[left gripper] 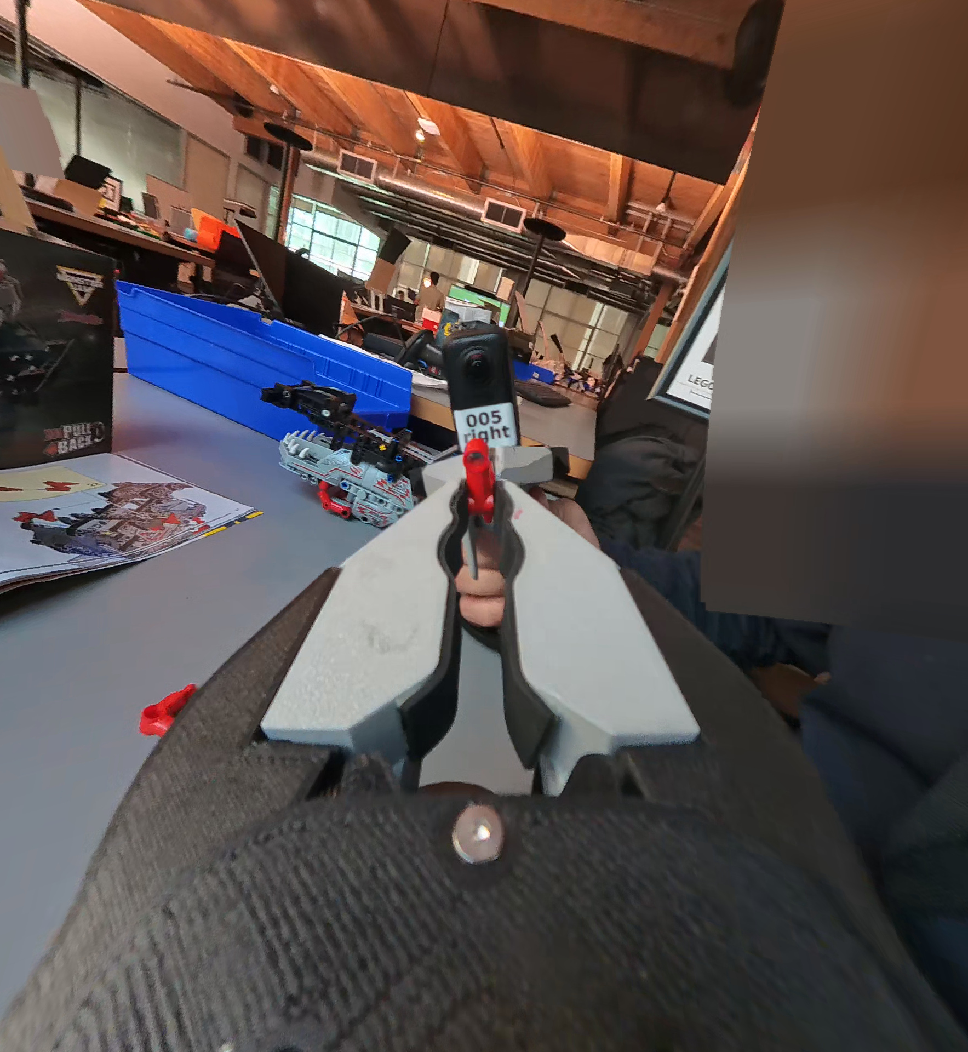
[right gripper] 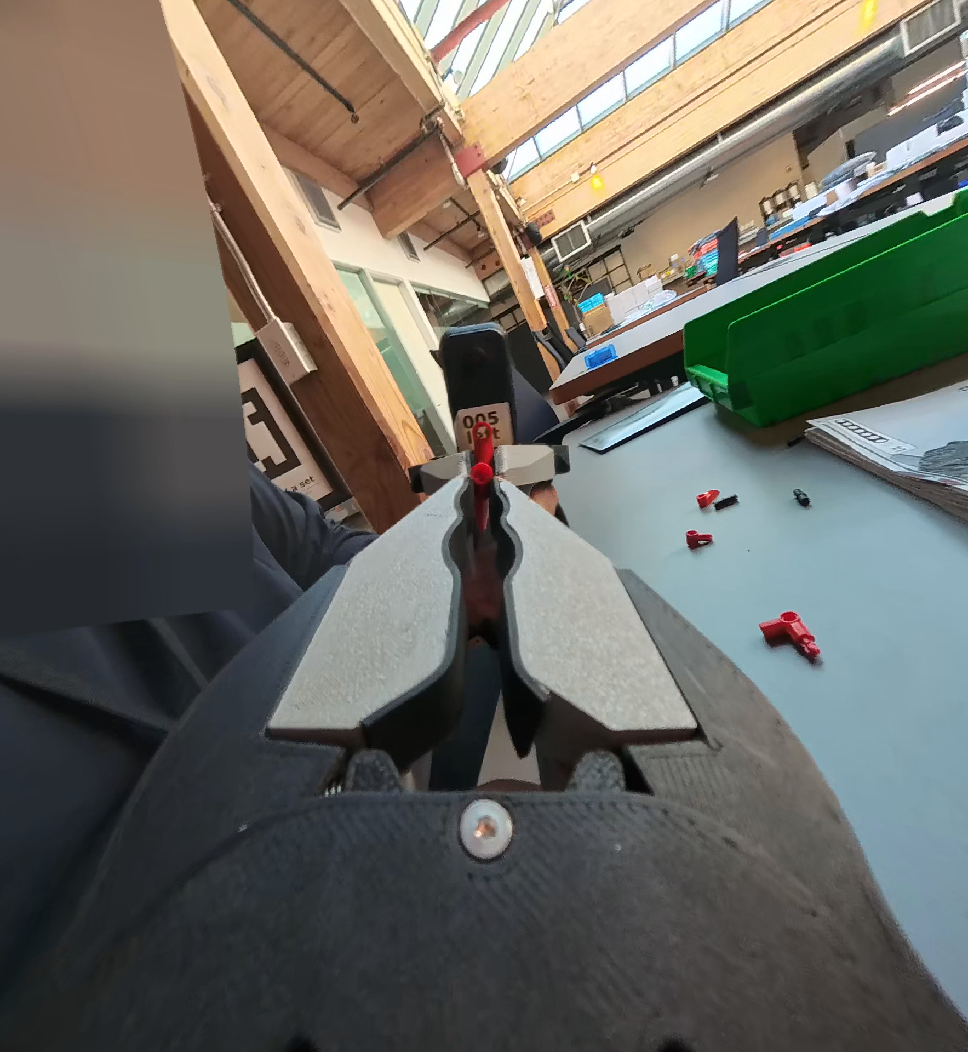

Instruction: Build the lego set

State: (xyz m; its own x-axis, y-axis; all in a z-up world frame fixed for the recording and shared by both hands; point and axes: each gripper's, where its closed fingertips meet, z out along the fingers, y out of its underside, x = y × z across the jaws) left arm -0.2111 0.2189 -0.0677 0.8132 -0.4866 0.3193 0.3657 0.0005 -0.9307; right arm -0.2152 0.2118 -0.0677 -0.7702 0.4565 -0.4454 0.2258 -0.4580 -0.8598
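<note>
You held a small red plastic Lego connector [left gripper: 478, 475] pinched between both claws, your left claw [left gripper: 478, 495] and right claw [right gripper: 480, 484] meeting tip to tip above the grey worktop [left gripper: 128, 654]; the part-built grey model [left gripper: 350, 472] sat far left.

You can't see all of the booklet [left gripper: 89, 524] or the dark box [left gripper: 32, 347] — the left edge cuts them off — and the red piece [left gripper: 165, 711] hides partly behind your gripper.
</note>
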